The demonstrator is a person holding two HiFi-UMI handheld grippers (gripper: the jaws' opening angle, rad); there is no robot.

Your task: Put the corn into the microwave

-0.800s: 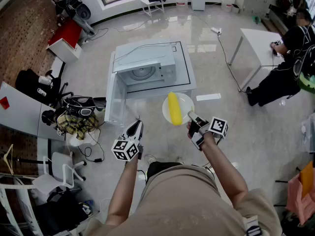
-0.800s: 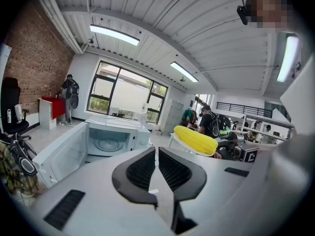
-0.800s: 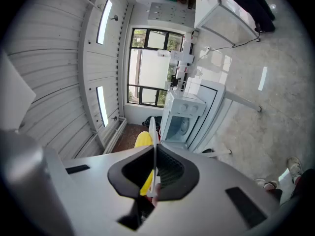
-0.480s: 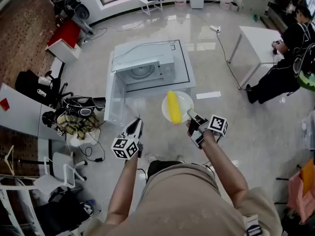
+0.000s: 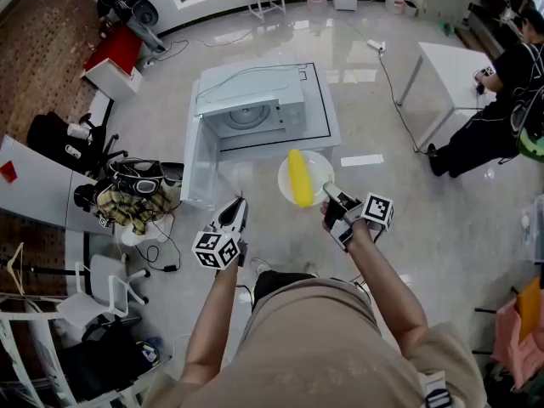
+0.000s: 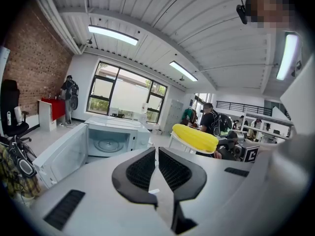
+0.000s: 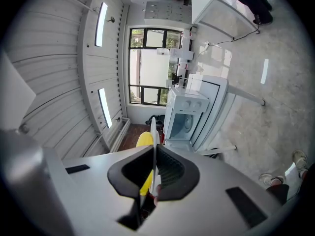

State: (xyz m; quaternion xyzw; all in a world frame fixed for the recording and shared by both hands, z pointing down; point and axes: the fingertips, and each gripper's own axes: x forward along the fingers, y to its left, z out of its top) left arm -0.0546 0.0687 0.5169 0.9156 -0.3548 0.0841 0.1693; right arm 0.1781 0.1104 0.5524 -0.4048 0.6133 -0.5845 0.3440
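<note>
The right gripper (image 5: 330, 190) is clamped on the near rim of a white plate (image 5: 319, 170). In the right gripper view the rim stands edge-on, pinched between the two pads (image 7: 167, 167). The corn (image 5: 299, 178) lies flat on that plate, held in the air just in front of the person. Its long axis runs away from the person, with the far end aimed roughly at the microwave (image 5: 255, 113) and the near end toward the body. The left gripper (image 5: 238, 204) hangs just beside the plate on its left, its jaws drawn almost together with only a thin slit between them and nothing in it. Seen from that side, the corn (image 6: 194, 137) shows as a yellow bar across the plate. Beyond the plate is the front edge of the low table (image 5: 323, 117) that carries the microwave. The microwave door (image 5: 194, 164) is swung wide open to the left, and the cavity with its glass turntable (image 5: 245, 119) faces the plate. To the left of the table a chair piled with bags and clothes (image 5: 127, 198) stands close to the door. To the right a strip of tape (image 5: 362, 160) lies on the floor. Farther off are a white desk (image 5: 442, 66) and a seated person (image 5: 501, 100).
</note>
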